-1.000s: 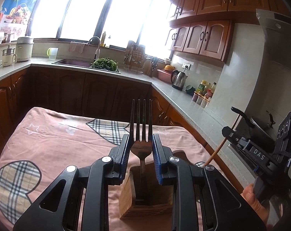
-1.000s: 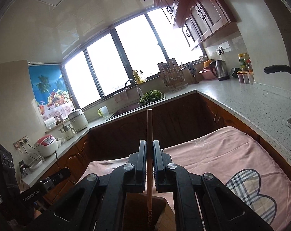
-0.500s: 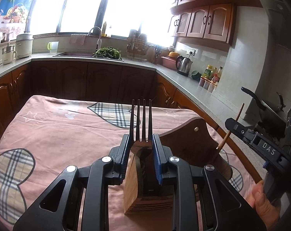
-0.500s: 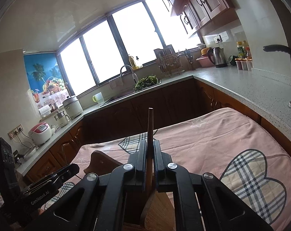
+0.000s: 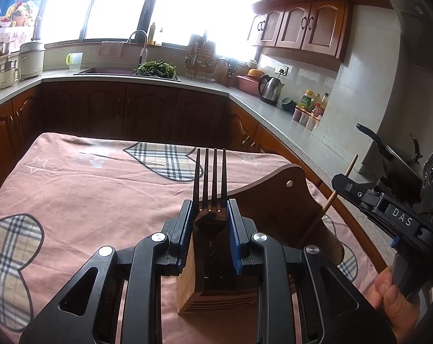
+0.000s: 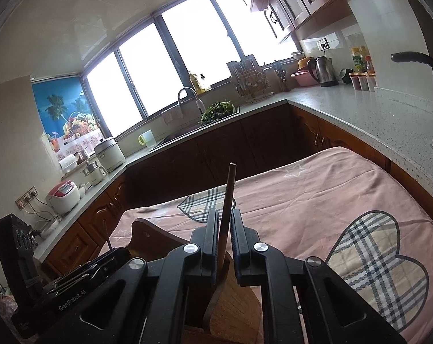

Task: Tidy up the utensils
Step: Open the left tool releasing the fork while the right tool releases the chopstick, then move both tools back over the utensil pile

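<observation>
My left gripper (image 5: 210,215) is shut on a dark metal fork (image 5: 210,177), tines up, whose handle goes down into the wooden utensil holder (image 5: 188,286) right below. The holder has a tall curved back board (image 5: 273,197). In the right wrist view my right gripper (image 6: 224,215) is opening its jaws. A brown chopstick (image 6: 230,186) stands between them, leaning right, with a gap at the right pad and its lower end inside the holder (image 6: 233,309). The left wrist view shows that chopstick (image 5: 335,195) and the right gripper (image 5: 341,185) beside the board.
The holder stands on a table under a pink cloth (image 6: 316,200) with plaid hearts. Dark wood cabinets and a grey counter (image 5: 273,109) run around the room, with a sink, a kettle (image 5: 269,89) and bottles. A person's fingers (image 5: 388,289) hold the right gripper's handle.
Both grippers have sunk toward the holder, carrying the fork and the chopstick down into it. The right jaws have parted a little and the chopstick now leans.
</observation>
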`<state>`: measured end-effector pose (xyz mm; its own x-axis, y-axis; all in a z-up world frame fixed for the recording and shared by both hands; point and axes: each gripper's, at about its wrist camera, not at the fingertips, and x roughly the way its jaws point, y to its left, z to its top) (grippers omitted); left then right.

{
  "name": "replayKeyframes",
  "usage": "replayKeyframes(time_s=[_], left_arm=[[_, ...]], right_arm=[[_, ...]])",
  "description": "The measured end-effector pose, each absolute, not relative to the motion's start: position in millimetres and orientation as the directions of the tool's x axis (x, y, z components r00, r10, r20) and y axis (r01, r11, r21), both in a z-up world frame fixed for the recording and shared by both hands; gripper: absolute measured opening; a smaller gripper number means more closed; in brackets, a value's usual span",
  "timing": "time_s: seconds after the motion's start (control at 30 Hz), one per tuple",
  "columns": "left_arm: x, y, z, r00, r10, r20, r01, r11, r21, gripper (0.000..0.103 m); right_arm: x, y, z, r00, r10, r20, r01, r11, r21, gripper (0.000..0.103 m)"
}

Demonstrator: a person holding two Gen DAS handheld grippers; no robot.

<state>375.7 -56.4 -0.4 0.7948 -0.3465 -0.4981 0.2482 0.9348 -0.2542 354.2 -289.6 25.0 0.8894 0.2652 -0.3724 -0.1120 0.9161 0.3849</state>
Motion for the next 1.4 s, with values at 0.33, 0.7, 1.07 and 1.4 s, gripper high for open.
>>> replayKeyframes(time_s=[0.33, 0.7, 1.07, 1.4], left_arm=[[367.0, -51.8, 6.1, 0.8, -0.324, -0.504, 0.225, 0.942, -0.249, 0.051], [312.1, -16.4, -2.9, 0.772, -0.298, -0.561, 0.162, 0.946, -0.28, 0.08], [238.9, 12.3, -33.6, 0.693, -0.302, -0.654, 0.107, 0.941, -0.321, 0.081], [198.6, 15.5, -46.1, 0.668, -0.308, -0.677, 0.098, 0.939, -0.331, 0.081]], right_arm=[[345.4, -297.9, 28.9, 0.888, 0.277, -0.367, -0.105, 0.899, 0.425, 0.044], [295.8, -307.2, 32.5, 0.872, 0.341, -0.351, -0.134, 0.857, 0.498, 0.089], [218.5, -310.6, 19.6, 0.853, 0.313, -0.418, -0.093, 0.879, 0.467, 0.09], [165.5, -315.7, -3.9, 0.822, 0.293, -0.489, -0.048, 0.891, 0.452, 0.09]])
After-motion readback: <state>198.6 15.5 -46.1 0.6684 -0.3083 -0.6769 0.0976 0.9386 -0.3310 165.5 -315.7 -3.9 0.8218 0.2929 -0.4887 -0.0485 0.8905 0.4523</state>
